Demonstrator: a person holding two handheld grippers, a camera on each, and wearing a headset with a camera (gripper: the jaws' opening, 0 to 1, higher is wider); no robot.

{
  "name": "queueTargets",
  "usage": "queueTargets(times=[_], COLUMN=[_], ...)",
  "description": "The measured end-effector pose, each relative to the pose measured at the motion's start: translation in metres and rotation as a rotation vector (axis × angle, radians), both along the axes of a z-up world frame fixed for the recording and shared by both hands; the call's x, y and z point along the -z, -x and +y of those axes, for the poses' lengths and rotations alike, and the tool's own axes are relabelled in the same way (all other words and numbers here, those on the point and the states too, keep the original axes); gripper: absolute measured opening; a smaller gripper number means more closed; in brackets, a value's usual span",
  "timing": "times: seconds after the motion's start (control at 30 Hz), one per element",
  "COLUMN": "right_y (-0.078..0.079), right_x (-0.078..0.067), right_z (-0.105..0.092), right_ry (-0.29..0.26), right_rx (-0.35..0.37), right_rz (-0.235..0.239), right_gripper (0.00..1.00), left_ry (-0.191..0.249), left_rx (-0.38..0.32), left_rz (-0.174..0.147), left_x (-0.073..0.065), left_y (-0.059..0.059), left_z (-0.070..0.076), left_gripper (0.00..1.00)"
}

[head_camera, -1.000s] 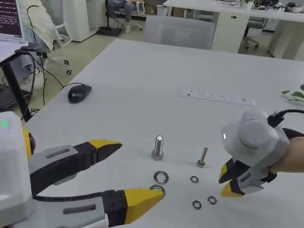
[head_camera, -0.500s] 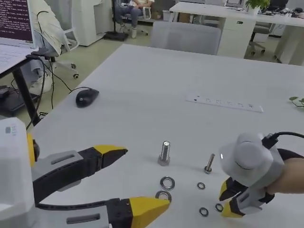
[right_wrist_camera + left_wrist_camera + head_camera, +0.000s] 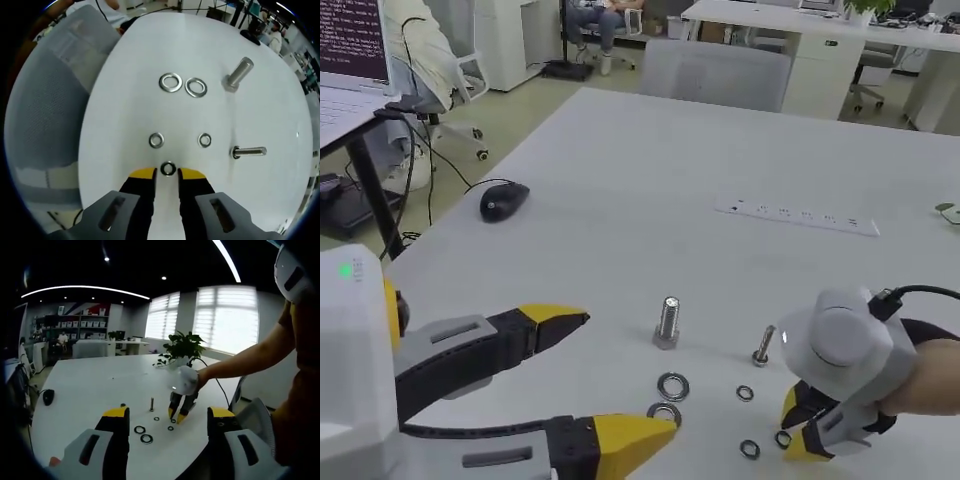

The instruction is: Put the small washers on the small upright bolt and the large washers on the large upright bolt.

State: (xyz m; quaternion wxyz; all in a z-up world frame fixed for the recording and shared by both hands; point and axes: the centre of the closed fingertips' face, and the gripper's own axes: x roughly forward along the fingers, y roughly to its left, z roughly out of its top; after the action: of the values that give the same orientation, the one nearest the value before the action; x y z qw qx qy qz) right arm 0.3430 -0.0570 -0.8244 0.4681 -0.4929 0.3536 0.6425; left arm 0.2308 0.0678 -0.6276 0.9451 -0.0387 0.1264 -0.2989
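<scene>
Grey-bodied left gripper and right gripper, black jaws with yellow tips, black cable, orange shirt.

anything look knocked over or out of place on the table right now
Nothing stands out. The large bolt and the small bolt both stand upright. The two large washers and three small washers lie flat on the table. The right gripper has its open jaws either side of one small washer.

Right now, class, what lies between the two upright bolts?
Nothing: the table is bare between the large bolt and the small bolt, seen in the head view.
</scene>
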Motion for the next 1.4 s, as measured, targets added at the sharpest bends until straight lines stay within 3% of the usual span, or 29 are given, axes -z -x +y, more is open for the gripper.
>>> queueTargets(times=[0.47, 0.9, 1.07, 1.4], right_y=[0.000, -0.001, 0.001, -0.018], right_x=[0.000, 0.000, -0.001, -0.023], right_z=[0.002, 0.003, 0.004, 0.008], right_ry=[0.001, 0.022, 0.018, -0.027], right_rx=[-0.019, -0.021, 0.002, 0.041], right_rz=[-0.011, -0.023, 0.000, -0.027], right_gripper=[0.15, 0.12, 0.12, 0.12], left_ry=[0.002, 0.004, 0.007, 0.013], left_rx=[0.001, -0.006, -0.007, -0.004], left_rz=[0.002, -0.002, 0.003, 0.004], left_x=[0.003, 0.002, 0.004, 0.003], left_y=[-0.008, -0.008, -0.006, -0.005], left_z=[0.001, 0.005, 0.005, 0.003], left_gripper=[0.62, 0.62, 0.62, 0.62])
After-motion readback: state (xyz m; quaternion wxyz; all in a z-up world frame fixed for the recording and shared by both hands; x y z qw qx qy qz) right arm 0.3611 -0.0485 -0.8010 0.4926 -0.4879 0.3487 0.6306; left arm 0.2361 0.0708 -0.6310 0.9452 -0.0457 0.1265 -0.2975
